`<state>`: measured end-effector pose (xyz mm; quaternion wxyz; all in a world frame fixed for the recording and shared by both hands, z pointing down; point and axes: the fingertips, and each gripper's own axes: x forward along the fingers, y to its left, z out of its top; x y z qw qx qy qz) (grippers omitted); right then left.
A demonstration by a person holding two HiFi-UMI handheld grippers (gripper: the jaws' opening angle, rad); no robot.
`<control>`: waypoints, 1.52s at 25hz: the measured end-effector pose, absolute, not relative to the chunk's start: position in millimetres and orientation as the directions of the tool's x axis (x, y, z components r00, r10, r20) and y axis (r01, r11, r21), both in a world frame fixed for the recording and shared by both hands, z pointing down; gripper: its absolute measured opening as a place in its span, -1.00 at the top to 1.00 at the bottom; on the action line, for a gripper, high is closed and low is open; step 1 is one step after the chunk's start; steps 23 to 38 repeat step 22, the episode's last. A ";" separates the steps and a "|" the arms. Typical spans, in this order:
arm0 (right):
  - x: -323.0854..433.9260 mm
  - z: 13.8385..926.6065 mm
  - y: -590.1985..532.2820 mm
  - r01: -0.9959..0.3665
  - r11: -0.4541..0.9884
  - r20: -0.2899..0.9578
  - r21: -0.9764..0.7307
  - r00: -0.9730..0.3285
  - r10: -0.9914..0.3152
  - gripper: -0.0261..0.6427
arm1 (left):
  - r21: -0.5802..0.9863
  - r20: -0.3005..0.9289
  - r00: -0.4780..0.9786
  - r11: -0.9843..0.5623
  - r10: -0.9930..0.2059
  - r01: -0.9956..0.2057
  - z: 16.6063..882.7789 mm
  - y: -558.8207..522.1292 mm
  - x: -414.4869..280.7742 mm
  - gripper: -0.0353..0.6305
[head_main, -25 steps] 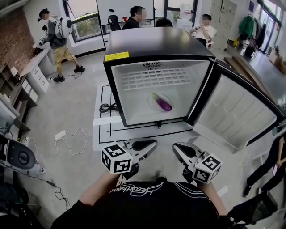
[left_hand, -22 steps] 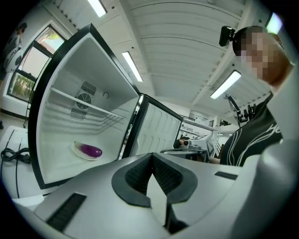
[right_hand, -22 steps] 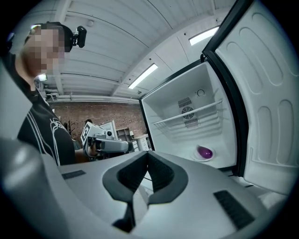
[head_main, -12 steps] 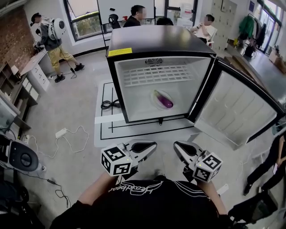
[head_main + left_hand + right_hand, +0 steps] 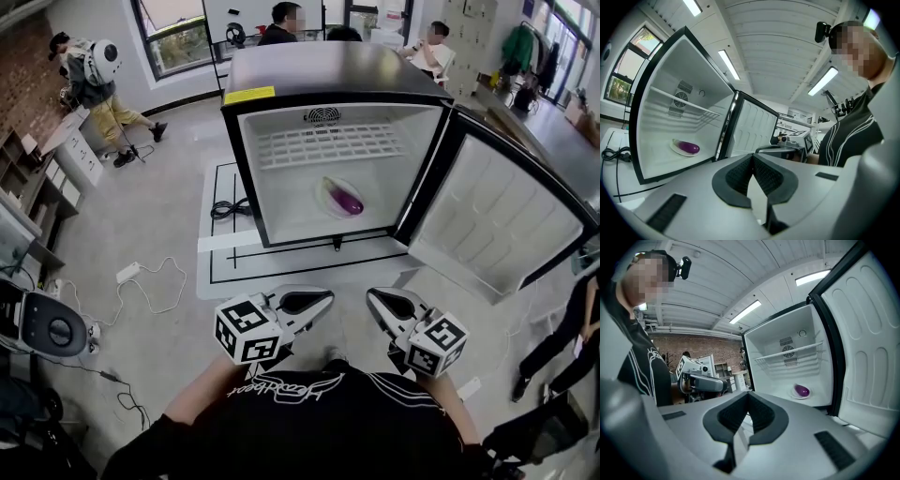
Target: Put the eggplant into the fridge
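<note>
The eggplant (image 5: 344, 199) lies on a white plate (image 5: 324, 190) on the floor of the open fridge (image 5: 328, 75), well apart from the left tongs (image 5: 320, 299) and right tongs (image 5: 375, 299), both closed and empty; it looks light, firm and glossy-slick, best gripped across its thick middle.

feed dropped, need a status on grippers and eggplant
Left gripper and right gripper shut, empty, short of the black white-lined fridge. Glossy purple eggplant on a round white plate inside it. Fridge door wide open; path open.
</note>
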<state>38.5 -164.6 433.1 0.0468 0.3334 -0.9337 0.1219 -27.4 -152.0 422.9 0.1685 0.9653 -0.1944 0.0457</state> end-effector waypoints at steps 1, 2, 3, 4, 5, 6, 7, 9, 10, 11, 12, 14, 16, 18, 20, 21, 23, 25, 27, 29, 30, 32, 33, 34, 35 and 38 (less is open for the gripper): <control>39.6 433.2 -164.2 -0.636 0.746 0.170 -0.197 -0.772 -0.613 0.91 | 0.308 0.156 0.921 -0.868 -0.358 -0.389 423.6 -151.7 -26.7 0.87; 40.9 433.2 -163.9 -0.638 0.745 0.171 -0.197 -0.770 -0.615 0.91 | 0.311 0.156 0.922 -0.868 -0.355 -0.387 424.1 -151.3 -25.9 0.87; 42.4 433.2 -163.5 -0.640 0.743 0.171 -0.196 -0.768 -0.617 0.91 | 0.315 0.155 0.923 -0.868 -0.351 -0.383 424.5 -150.8 -24.9 0.87; 43.9 433.4 -163.2 -0.642 0.742 0.172 -0.195 -0.767 -0.618 0.90 | 0.319 0.153 0.925 -0.868 -0.348 -0.379 424.8 -150.3 -23.9 0.87; 45.1 433.5 -162.8 -0.644 0.740 0.173 -0.194 -0.765 -0.620 0.91 | 0.322 0.152 0.926 -0.869 -0.346 -0.377 425.1 -149.9 -22.9 0.87; 46.0 433.4 -162.4 -0.645 0.739 0.173 -0.194 -0.764 -0.621 0.91 | 0.323 0.151 0.927 -0.869 -0.344 -0.376 425.2 -149.4 -22.2 0.87; 46.6 433.2 -161.9 -0.646 0.739 0.173 -0.193 -0.764 -0.622 0.91 | 0.322 0.151 0.927 -0.870 -0.343 -0.374 425.1 -148.8 -21.5 0.87; 47.4 432.4 -161.0 -0.646 0.739 0.173 -0.192 -0.763 -0.623 0.91 | 0.319 0.152 0.928 -0.871 -0.342 -0.373 424.3 -147.7 -20.5 0.87; 47.7 431.9 -161.1 -0.646 0.739 0.172 -0.191 -0.763 -0.623 0.91 | 0.315 0.152 0.927 -0.872 -0.342 -0.374 424.0 -147.7 -20.3 0.87; 47.7 431.5 -161.5 -0.647 0.739 0.170 -0.191 -0.763 -0.624 0.91 | 0.312 0.153 0.927 -0.873 -0.343 -0.375 423.9 -148.2 -20.4 0.87; 47.5 431.2 -161.9 -0.646 0.739 0.169 -0.190 -0.763 -0.624 0.91 | 0.310 0.153 0.926 -0.873 -0.344 -0.376 424.0 -148.9 -20.6 0.87; 46.9 431.2 -162.4 -0.646 0.739 0.171 -0.188 -0.763 -0.624 0.91 | 0.320 0.150 0.927 -0.871 -0.343 -0.373 424.3 -150.6 -21.2 0.87; 47.1 431.2 -162.7 -0.648 0.738 0.173 -0.186 -0.762 -0.625 0.90 | 0.347 0.136 0.932 -0.865 -0.335 -0.361 423.2 -151.7 -21.5 0.87; 47.6 431.1 -162.9 -0.651 0.736 0.175 -0.185 -0.759 -0.627 0.91 | 0.365 0.121 0.936 -0.862 -0.331 -0.352 421.2 -152.5 -22.1 0.87; 48.0 431.4 -163.0 -0.653 0.734 0.176 -0.186 -0.757 -0.629 0.90 | 0.360 0.120 0.936 -0.864 -0.332 -0.353 420.3 -152.9 -22.4 0.87; 48.2 431.7 -163.1 -0.654 0.733 0.177 -0.186 -0.756 -0.630 0.91 | 0.354 0.122 0.935 -0.866 -0.333 -0.354 420.2 -153.0 -22.4 0.87; 48.4 432.0 -163.1 -0.656 0.731 0.178 -0.187 -0.755 -0.631 0.91 | 0.347 0.124 0.935 -0.868 -0.333 -0.355 420.2 -153.1 -22.3 0.87; 48.4 432.0 -163.1 -0.656 0.731 0.178 -0.187 -0.755 -0.631 0.91 | 0.347 0.124 0.935 -0.868 -0.333 -0.355 420.2 -153.1 -22.3 0.87; 48.4 432.0 -163.1 -0.656 0.731 0.178 -0.187 -0.755 -0.631 0.91 | 0.347 0.124 0.935 -0.868 -0.333 -0.355 420.2 -153.1 -22.3 0.87; 48.4 432.0 -163.1 -0.656 0.731 0.178 -0.187 -0.755 -0.631 0.91 | 0.347 0.124 0.935 -0.868 -0.333 -0.355 420.2 -153.1 -22.3 0.87; 48.4 432.0 -163.1 -0.656 0.731 0.178 -0.187 -0.755 -0.631 0.91 | 0.347 0.124 0.935 -0.868 -0.333 -0.355 420.2 -153.1 -22.3 0.87; 48.4 432.0 -163.1 -0.656 0.731 0.178 -0.187 -0.755 -0.631 0.91 | 0.347 0.124 0.935 -0.868 -0.333 -0.355 420.2 -153.1 -22.3 0.87; 48.4 432.0 -163.1 -0.656 0.731 0.178 -0.187 -0.755 -0.631 0.91 | 0.347 0.124 0.935 -0.868 -0.333 -0.355 420.2 -153.1 -22.3 0.87; 48.4 432.0 -163.1 -0.656 0.731 0.178 -0.187 -0.755 -0.631 0.91 | 0.347 0.124 0.935 -0.868 -0.333 -0.355 420.2 -153.1 -22.3 0.87; 48.4 432.0 -163.1 -0.656 0.731 0.178 -0.187 -0.755 -0.631 0.91 | 0.347 0.124 0.935 -0.868 -0.333 -0.355 420.2 -153.1 -22.3 0.87; 48.4 432.0 -163.1 -0.656 0.731 0.178 -0.187 -0.755 -0.631 0.91 | 0.347 0.124 0.935 -0.868 -0.333 -0.355 420.2 -153.1 -22.3 0.87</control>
